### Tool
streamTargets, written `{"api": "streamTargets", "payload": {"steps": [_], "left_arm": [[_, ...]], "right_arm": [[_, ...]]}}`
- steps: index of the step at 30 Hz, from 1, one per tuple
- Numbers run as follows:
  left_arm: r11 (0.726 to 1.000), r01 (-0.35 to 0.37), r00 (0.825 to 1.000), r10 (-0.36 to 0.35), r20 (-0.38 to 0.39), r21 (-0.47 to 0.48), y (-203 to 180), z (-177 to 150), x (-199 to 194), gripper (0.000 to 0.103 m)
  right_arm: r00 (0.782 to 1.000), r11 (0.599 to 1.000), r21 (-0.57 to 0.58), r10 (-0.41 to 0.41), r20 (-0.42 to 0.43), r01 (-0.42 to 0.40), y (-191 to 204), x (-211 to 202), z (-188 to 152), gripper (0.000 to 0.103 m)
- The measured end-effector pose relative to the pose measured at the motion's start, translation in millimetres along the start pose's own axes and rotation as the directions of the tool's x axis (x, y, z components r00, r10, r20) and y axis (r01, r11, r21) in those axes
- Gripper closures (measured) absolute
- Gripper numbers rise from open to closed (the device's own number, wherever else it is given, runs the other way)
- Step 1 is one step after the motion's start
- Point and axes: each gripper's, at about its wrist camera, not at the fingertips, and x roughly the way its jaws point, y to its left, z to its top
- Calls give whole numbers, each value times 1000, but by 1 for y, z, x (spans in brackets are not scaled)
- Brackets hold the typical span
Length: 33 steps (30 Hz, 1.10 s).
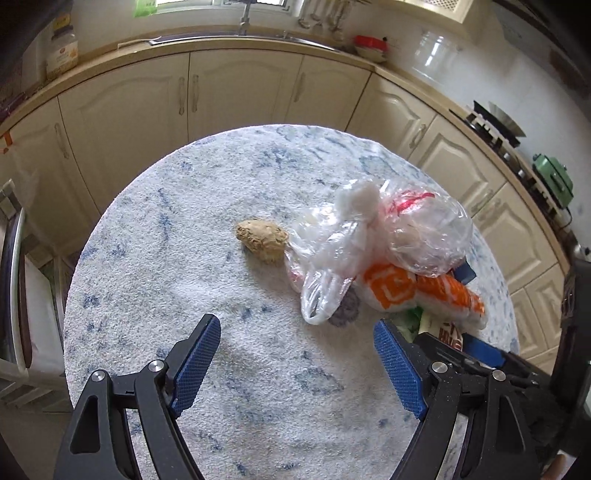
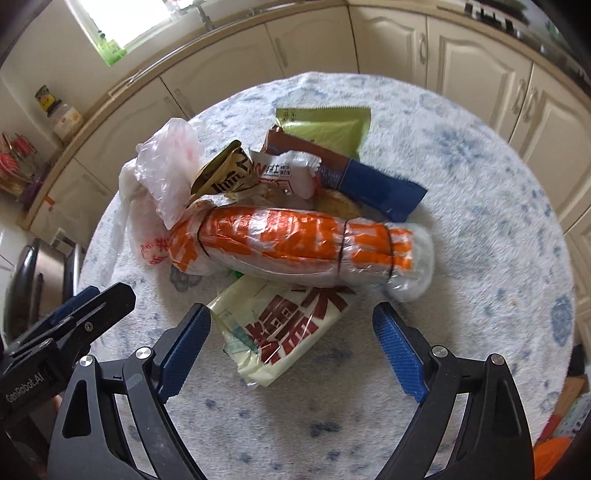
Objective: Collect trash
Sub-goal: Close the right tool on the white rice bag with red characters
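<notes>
A heap of trash lies on the round table with its white-and-blue fuzzy cloth (image 1: 184, 258). In the left wrist view I see a brown crumpled lump (image 1: 263, 240), clear plastic bags (image 1: 373, 240) and an orange-and-white wrapped roll (image 1: 424, 291). My left gripper (image 1: 295, 325) hangs open over bare cloth, short of the bags. In the right wrist view the roll (image 2: 295, 243) lies across the heap, with a green packet (image 2: 328, 125), a blue-and-brown wrapper (image 2: 373, 188) and a clear bag (image 2: 166, 166) behind it. A cream wrapper with red characters (image 2: 291, 332) lies between the open fingers of my right gripper (image 2: 291, 312), untouched by the pads.
Cream kitchen cabinets (image 1: 240, 96) curve around behind the table, under a counter with a sink (image 1: 243, 35). A stove (image 1: 495, 125) and a green appliance (image 1: 554, 181) stand on the right. A chair (image 1: 22, 295) is at the table's left edge. The left gripper's body (image 2: 85, 314) shows beside the right one.
</notes>
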Motion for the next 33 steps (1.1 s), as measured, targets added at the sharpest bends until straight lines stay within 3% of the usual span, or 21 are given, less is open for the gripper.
{"api": "streamTargets", "payload": {"steps": [4,8,10,15,24,29,31,33], "left_arm": [[1000,-3,1000,3,0,-20,9,-3,0,22],[999,-9,1000,9,-1,-39,16,-8,-3,22],[999,-11,1000,11,3,-42,16,-11,-6,22],[999,-8,1000,8,-5,-44,12,-24,-16,22],[998,52,999,-52,-7,28,-28,-37,-29,22],[983,142,990,-139,-34,117,-67,-34,-20,10],[977,158,987,-152,-50,143,-78,-30,-12,8],[972,154,987,-144,-70,178,-92,-26,-2,8]], "right_arm": [[1000,995,96,0,7,-1,-9,1,9,10],[992,991,-50,-122,-9,122,13,13,13,9],[988,980,-128,-155,11,155,25,15,7,14],[987,975,-164,-140,74,151,18,6,-15,19],[988,983,-105,-143,64,149,-28,-34,-59,20],[976,979,-10,-201,79,202,-67,-56,-73,20],[964,968,40,-249,90,246,-85,-61,-73,20],[969,972,64,-229,96,224,-99,-65,-71,19]]}}
